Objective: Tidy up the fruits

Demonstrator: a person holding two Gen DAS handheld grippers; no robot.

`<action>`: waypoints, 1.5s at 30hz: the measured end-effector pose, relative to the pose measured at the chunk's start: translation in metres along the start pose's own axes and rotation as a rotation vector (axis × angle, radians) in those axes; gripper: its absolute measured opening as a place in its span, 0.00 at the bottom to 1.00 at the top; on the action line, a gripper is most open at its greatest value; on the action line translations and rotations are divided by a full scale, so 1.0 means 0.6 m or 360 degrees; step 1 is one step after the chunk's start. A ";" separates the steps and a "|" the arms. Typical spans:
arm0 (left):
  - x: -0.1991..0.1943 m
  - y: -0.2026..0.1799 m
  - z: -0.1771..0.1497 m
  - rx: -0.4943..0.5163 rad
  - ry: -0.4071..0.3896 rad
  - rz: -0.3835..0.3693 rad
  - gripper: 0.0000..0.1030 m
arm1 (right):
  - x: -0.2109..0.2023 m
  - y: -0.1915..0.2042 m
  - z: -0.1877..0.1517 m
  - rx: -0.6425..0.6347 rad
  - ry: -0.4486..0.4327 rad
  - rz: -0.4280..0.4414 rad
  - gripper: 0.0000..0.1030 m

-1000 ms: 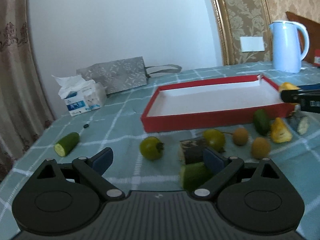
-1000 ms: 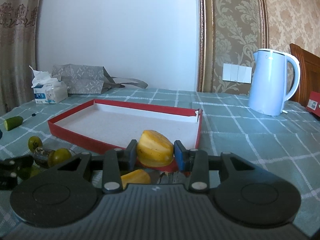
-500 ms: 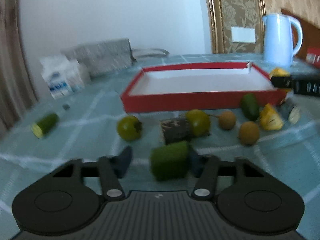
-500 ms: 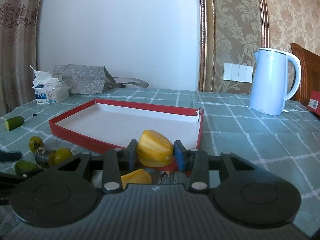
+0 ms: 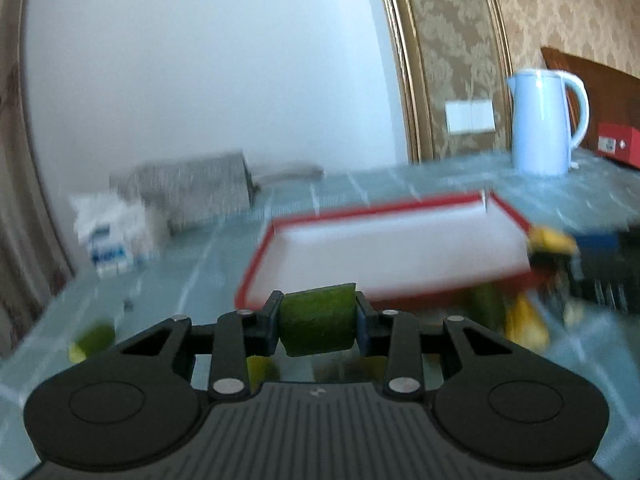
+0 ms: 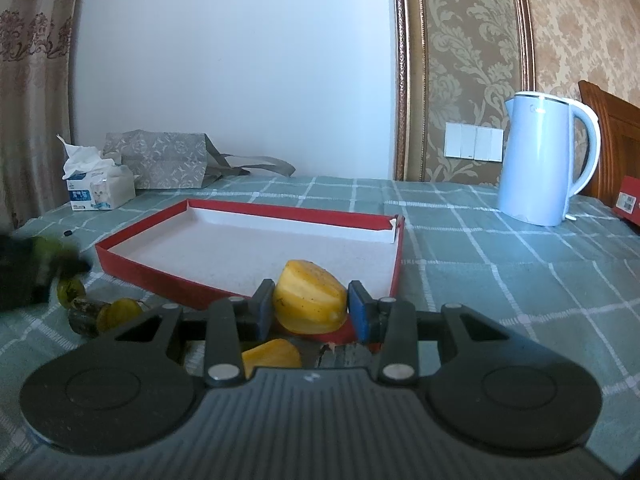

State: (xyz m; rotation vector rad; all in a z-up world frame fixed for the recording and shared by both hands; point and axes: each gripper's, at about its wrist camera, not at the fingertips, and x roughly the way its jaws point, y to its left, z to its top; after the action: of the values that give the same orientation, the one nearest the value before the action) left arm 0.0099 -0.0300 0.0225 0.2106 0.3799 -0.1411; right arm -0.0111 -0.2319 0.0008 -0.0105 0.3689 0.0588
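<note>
The red tray point(image 6: 248, 280) with its white floor serves as the landmark on the green checked tablecloth point(image 6: 500, 280). Far to the tray's left, near the wall, a tissue box point(image 6: 100, 192) stands beside a grey patterned bag point(image 6: 160, 158). Left of the tray's near corner, the left gripper point(image 5: 317, 322) has just been closing its jaws, and its pads now clamp a cut piece of cucumber point(image 5: 318, 322), lifted clear of the cloth; this view is smeared by motion. Another cucumber piece point(image 5: 91, 342) lies well to the tray's left. Just in front of the tray's near wall sit small green-yellow fruits point(image 6: 70, 290) and a dark stub point(image 6: 84, 318), their kind unclear. At the tray's near right corner, the right gripper point(image 6: 310, 306) is clamped on a yellow fruit chunk point(image 6: 310, 302), held just above the tray's rim. Below it, in front of the tray, lies another yellow chunk point(image 6: 272, 356). Well to the tray's right, a pale blue kettle point(image 6: 540, 160) stands upright.
</note>
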 end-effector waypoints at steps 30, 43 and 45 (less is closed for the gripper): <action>0.162 0.031 0.079 -0.0210 0.0106 0.0130 0.78 | 0.018 -0.008 -0.001 0.0027 0.0078 -0.0008 0.36; -0.009 0.009 -0.059 -0.0126 0.0099 0.0029 0.80 | 0.010 -0.006 -0.002 0.0013 0.0044 -0.0016 0.36; -0.007 0.010 -0.074 -0.0160 0.0155 0.0005 0.80 | 0.009 -0.005 -0.002 0.0009 0.0044 -0.0016 0.36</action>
State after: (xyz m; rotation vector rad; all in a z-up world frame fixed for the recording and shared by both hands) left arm -0.0086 -0.0138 -0.0148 0.1189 0.4824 -0.1088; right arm -0.0065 -0.2345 -0.0024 -0.0079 0.3969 0.0478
